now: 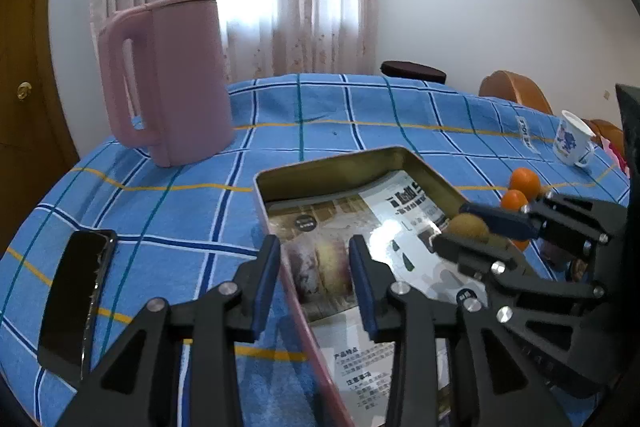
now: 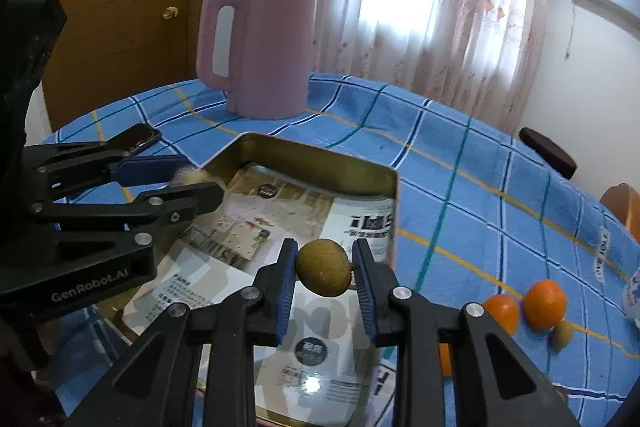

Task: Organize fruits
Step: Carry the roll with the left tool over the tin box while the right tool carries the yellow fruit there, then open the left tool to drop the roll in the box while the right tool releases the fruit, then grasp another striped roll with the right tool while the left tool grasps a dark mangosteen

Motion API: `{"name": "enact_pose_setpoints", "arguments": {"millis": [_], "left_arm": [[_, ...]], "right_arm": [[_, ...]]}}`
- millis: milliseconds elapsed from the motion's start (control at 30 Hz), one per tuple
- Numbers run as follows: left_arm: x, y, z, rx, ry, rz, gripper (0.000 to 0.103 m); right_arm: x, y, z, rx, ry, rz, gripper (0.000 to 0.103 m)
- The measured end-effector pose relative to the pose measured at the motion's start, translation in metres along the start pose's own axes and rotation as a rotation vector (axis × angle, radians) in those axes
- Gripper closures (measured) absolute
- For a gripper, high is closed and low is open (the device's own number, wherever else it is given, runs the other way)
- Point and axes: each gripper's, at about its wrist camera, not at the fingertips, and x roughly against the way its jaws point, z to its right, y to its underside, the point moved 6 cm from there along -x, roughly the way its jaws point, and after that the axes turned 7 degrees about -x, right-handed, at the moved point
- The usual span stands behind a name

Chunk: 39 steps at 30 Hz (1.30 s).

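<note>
A shallow metal tin [image 1: 340, 163] [image 2: 320, 157] lined with printed paper lies on the blue checked tablecloth. My right gripper [image 2: 325, 273] is shut on a brown kiwi [image 2: 323, 273] and holds it above the tin's right side; it shows in the left wrist view [image 1: 472, 227] with the kiwi [image 1: 468, 229]. My left gripper [image 1: 314, 267] is open and straddles the tin's left wall; it shows in the right wrist view [image 2: 196, 183]. Two oranges [image 2: 545, 303] [image 2: 502, 311] and a small kiwi [image 2: 562, 334] lie on the cloth right of the tin. The oranges [image 1: 524, 181] also show in the left wrist view.
A pink jug [image 1: 168, 79] [image 2: 260, 51] stands behind the tin. A black phone [image 1: 76, 299] [image 2: 138, 139] lies at the left. A white mug [image 1: 572, 139] stands at the far right. A dark stool [image 2: 548, 151] and a wooden chair [image 1: 514, 91] stand beyond the table.
</note>
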Motion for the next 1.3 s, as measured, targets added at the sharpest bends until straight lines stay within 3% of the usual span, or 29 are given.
{"name": "enact_pose_setpoints", "arguments": {"millis": [33, 100, 300, 467, 633, 833, 1033, 1067, 1100, 1200, 1300], "left_arm": [[0.001, 0.0, 0.0, -0.002, -0.01, 0.002, 0.056], [0.006, -0.001, -0.001, 0.003, -0.022, 0.017, 0.031], [0.036, -0.01, 0.017, 0.01, 0.028, 0.113, 0.023], [0.049, -0.016, 0.066, -0.035, 0.119, 0.152, 0.023], [0.044, -0.014, 0.129, -0.102, 0.221, 0.128, 0.023], [0.038, -0.006, 0.178, -0.162, 0.297, 0.084, 0.023], [0.033, 0.001, 0.201, -0.187, 0.327, 0.051, 0.023], [0.032, 0.002, 0.204, -0.188, 0.33, 0.046, 0.023], [0.031, 0.003, 0.206, -0.191, 0.335, 0.042, 0.023], [0.029, 0.005, 0.21, -0.199, 0.341, 0.034, 0.023], [0.028, 0.008, 0.218, -0.214, 0.348, 0.025, 0.025]], "right_arm": [[0.0, 0.0, 0.0, 0.0, 0.002, -0.004, 0.07], [0.002, 0.001, 0.001, -0.005, 0.014, 0.001, 0.051], [0.04, 0.01, 0.027, -0.045, 0.054, 0.045, 0.05], [0.097, 0.039, 0.087, -0.127, 0.185, 0.083, 0.05], [0.125, 0.079, 0.143, -0.243, 0.314, 0.044, 0.05], [0.118, 0.106, 0.172, -0.328, 0.326, -0.035, 0.05], [0.104, 0.114, 0.176, -0.38, 0.24, -0.09, 0.05], [0.101, 0.115, 0.176, -0.384, 0.229, -0.102, 0.054], [0.1, 0.115, 0.176, -0.383, 0.219, -0.104, 0.071], [0.099, 0.116, 0.174, -0.366, 0.222, -0.105, 0.072], [0.11, 0.113, 0.175, -0.358, 0.264, -0.051, 0.072]]}}
